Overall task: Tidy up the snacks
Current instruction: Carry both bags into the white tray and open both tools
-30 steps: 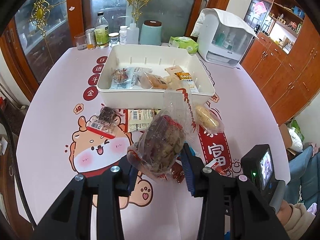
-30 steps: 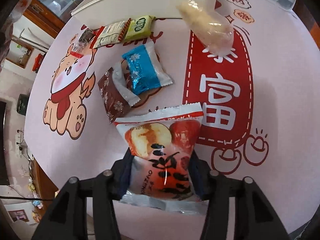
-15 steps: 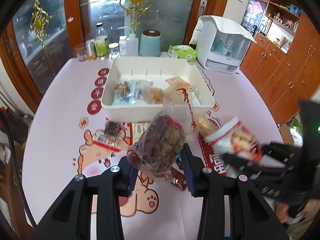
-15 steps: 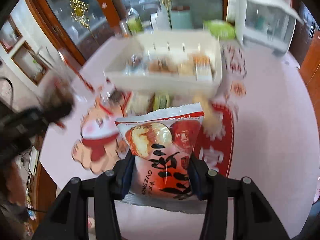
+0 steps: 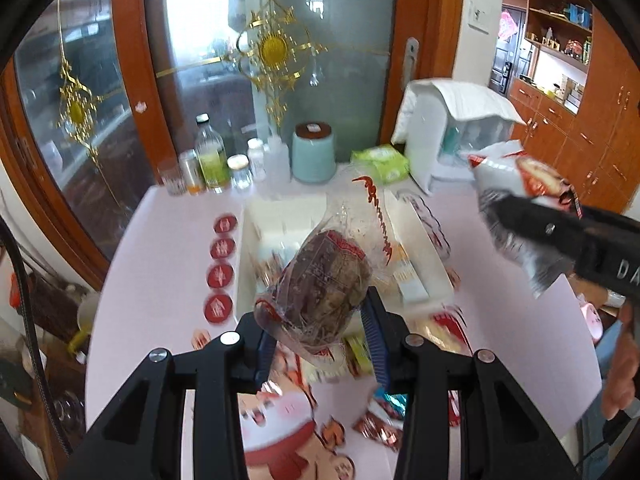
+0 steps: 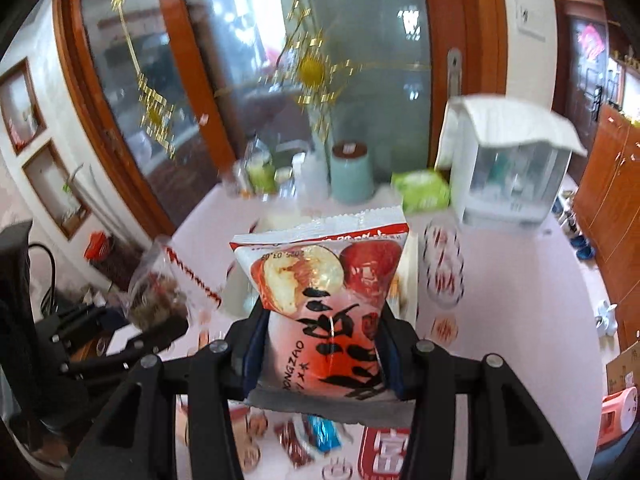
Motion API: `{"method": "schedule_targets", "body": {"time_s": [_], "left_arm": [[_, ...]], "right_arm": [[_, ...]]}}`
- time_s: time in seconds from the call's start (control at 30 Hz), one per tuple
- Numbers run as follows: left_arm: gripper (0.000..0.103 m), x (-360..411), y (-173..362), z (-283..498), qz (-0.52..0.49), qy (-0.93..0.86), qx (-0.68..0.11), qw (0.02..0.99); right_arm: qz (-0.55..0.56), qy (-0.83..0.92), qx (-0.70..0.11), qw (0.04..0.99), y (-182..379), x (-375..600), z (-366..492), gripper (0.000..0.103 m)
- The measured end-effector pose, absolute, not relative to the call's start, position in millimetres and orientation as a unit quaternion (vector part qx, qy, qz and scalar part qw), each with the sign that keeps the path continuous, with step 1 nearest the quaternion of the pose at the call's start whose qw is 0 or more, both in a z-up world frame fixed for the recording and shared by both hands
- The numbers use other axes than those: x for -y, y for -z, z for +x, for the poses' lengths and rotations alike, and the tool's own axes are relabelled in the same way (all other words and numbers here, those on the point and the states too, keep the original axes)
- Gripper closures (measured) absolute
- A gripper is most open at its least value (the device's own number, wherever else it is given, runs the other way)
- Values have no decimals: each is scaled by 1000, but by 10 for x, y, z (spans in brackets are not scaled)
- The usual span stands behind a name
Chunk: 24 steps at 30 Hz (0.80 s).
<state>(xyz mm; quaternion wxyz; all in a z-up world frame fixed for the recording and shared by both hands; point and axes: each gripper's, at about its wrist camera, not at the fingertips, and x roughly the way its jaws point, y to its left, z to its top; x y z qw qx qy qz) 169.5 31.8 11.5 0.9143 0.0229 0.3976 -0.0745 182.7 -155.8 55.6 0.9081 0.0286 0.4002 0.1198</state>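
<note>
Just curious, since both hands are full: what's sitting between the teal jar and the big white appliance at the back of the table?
A green packet lies between the teal jar and the white appliance; both wrist views show it.

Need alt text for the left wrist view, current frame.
The left gripper holds a clear bag of dark snack above a white bin on a pink table. At right, the right gripper holds a red-and-white packet. Bottles and a teal canister line the far edge.
</note>
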Motion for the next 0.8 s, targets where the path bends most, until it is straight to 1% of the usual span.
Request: {"method": "schedule_targets", "body": {"time_s": [0.2, 0.43, 0.47, 0.5, 0.53, 0.57, 0.6, 0.67, 0.8], "left_arm": [[64, -297, -287, 2251, 38, 60, -383, 921], [63, -226, -179, 2894, 49, 32, -384, 921], [61, -220, -150, 2957, 50, 28, -386, 921], [46, -212, -118, 3019, 49, 24, -390, 919], [35, -207, -83, 3086, 46, 23, -396, 917], [16, -213, -45, 3153, 39, 19, -401, 915], [11, -225, -15, 3183, 33, 13, -402, 915], [11, -232, 50, 3272, 24, 13, -409, 912], [11, -218, 192, 3369, 20, 13, -429, 903]], "right_arm": [[50, -95, -387, 916, -664, 1568, 2369, 53], [54, -69, -399, 913, -517, 1562, 2978, 52], [57, -68, -403, 911, -480, 1564, 3082, 51], [61, -67, -405, 910, -455, 1571, 3135, 49], [68, -64, -407, 909, -424, 1586, 3212, 47], [76, -65, -406, 908, -412, 1591, 3251, 45], [84, -68, -406, 907, -388, 1600, 3301, 43], [86, -63, -410, 906, -343, 1609, 3358, 40], [88, -66, -415, 903, -254, 1606, 3377, 38]]}}
